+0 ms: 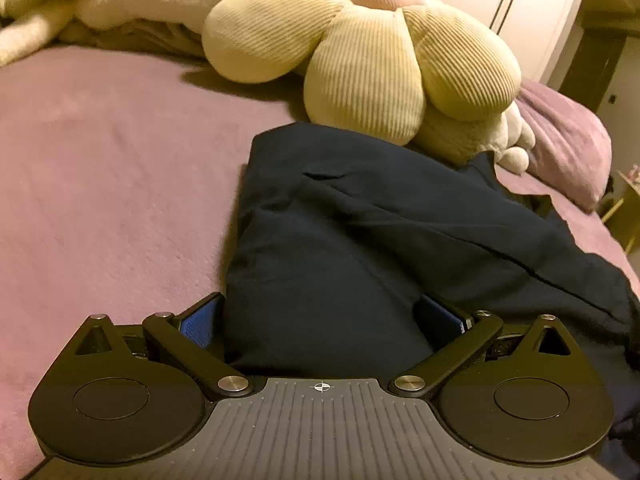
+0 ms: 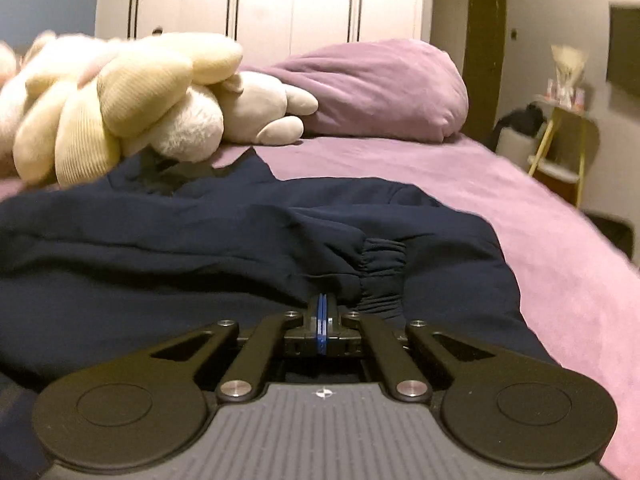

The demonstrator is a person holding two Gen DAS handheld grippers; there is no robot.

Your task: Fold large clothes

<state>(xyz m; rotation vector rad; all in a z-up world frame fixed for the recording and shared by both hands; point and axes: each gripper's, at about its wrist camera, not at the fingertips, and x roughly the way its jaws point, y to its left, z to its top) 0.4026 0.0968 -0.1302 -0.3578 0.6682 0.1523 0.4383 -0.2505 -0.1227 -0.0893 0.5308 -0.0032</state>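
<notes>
A dark navy garment (image 1: 360, 232) lies partly folded on the purple bed cover (image 1: 100, 180). My left gripper (image 1: 320, 320) is open, its blue pads (image 1: 200, 322) spread wide on either side of the garment's near edge, which bulges between them. In the right wrist view the same navy garment (image 2: 160, 264) spreads across the bed, with an elastic cuff (image 2: 382, 276) just ahead. My right gripper (image 2: 322, 308) is shut, its blue pads pressed together at the fabric beside the cuff; I cannot tell whether cloth is pinched between them.
A yellow flower-shaped cushion (image 1: 360, 60) and cream plush toys (image 2: 192, 128) lie just beyond the garment. A purple pillow (image 2: 380, 88) sits at the bed's head. White wardrobe doors (image 2: 260, 0) stand behind. A yellow-legged side table (image 2: 560, 152) stands right of the bed.
</notes>
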